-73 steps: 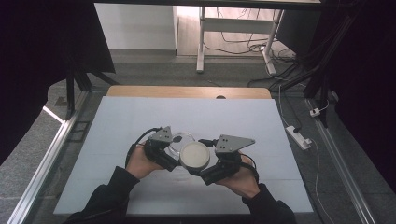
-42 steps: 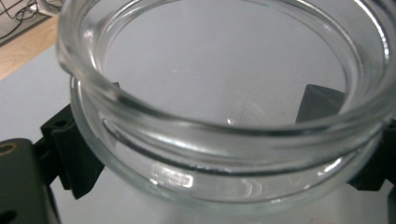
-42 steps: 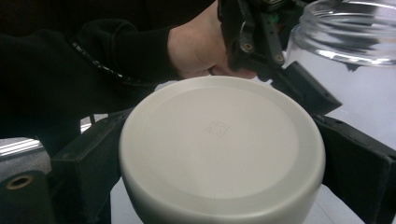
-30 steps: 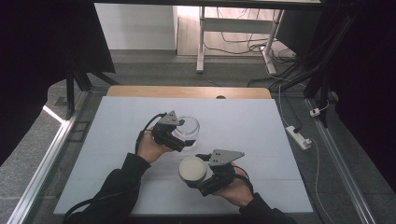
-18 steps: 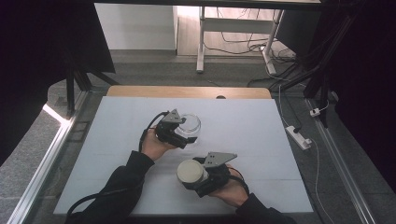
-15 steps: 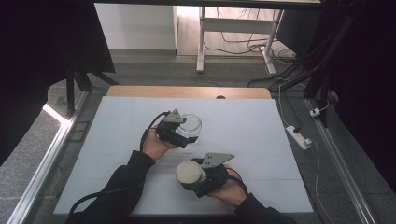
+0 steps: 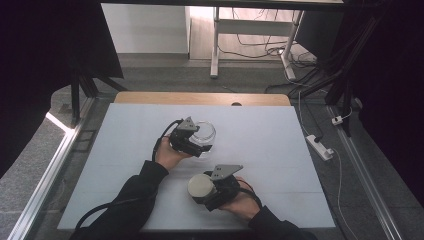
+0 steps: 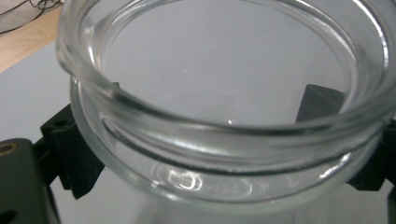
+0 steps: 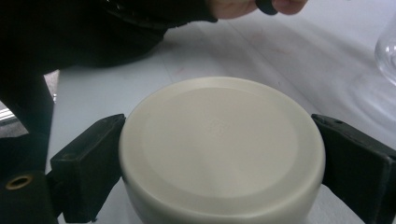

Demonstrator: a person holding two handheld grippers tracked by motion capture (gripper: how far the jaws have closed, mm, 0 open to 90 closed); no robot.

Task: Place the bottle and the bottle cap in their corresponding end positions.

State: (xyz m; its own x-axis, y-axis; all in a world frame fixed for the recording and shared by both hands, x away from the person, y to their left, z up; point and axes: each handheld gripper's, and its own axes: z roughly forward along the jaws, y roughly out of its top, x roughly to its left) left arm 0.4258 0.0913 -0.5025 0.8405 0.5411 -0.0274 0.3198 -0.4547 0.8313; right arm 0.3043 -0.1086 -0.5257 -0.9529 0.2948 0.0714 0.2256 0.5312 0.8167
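Observation:
A clear glass jar [image 7: 204,133] stands lidless near the middle of the white table, and my left gripper [image 7: 201,145] is shut on it. In the left gripper view the jar's rim [image 8: 224,116] sits close up, with a black jaw on each side of its neck. A round cream lid [image 7: 199,186] is held nearer the front edge, my right gripper [image 7: 206,192] shut on it. In the right gripper view the lid [image 9: 219,140] lies flat between both jaws, and the jar [image 9: 385,51] shows at the far right edge.
The white table top [image 7: 260,135] has a wooden strip [image 7: 200,98] along its far edge. A white power strip [image 7: 319,146] lies off the right side. A white desk frame [image 7: 250,25] and cables stand on the floor beyond. The person's dark sleeve [image 9: 116,28] crosses the right gripper view.
The lid came off the jar. My left gripper carried the jar away toward the table's middle, while my right gripper drew the lid back toward the front edge.

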